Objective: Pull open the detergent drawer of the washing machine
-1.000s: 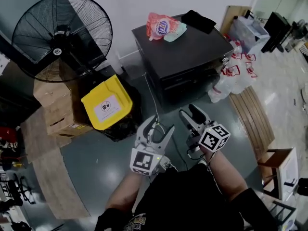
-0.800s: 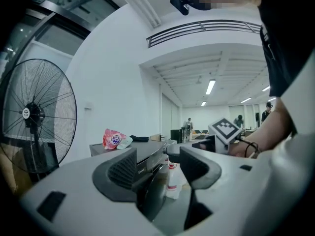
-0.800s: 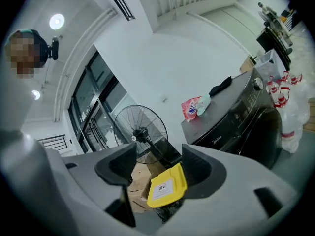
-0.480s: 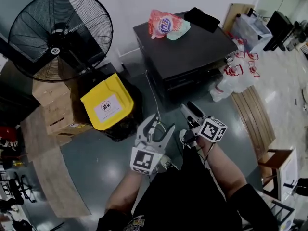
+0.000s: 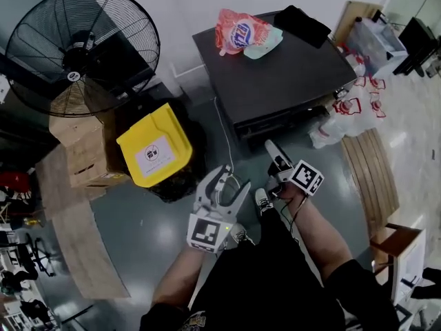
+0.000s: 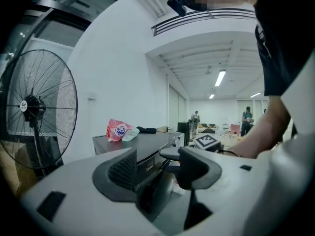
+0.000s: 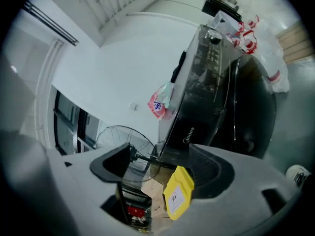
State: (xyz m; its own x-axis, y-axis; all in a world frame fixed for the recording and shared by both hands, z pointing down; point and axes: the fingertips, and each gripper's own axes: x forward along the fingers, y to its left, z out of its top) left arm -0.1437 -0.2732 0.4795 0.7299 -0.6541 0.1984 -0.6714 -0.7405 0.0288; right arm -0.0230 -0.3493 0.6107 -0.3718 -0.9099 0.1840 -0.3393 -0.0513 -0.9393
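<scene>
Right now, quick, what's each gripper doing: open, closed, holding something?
Left gripper: open, nothing between its jaws.
Right gripper: open and empty; its jaws have just been opening wider.

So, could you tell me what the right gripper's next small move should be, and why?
Probably carry the right gripper forward to the top front of the washing machine: its jaws have just been opening, nothing is between them, and it is not yet touching the machine.

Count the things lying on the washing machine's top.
3, all along its far edge: an orange bag at left, a pale green pouch beside it, a black cloth at right.
</scene>
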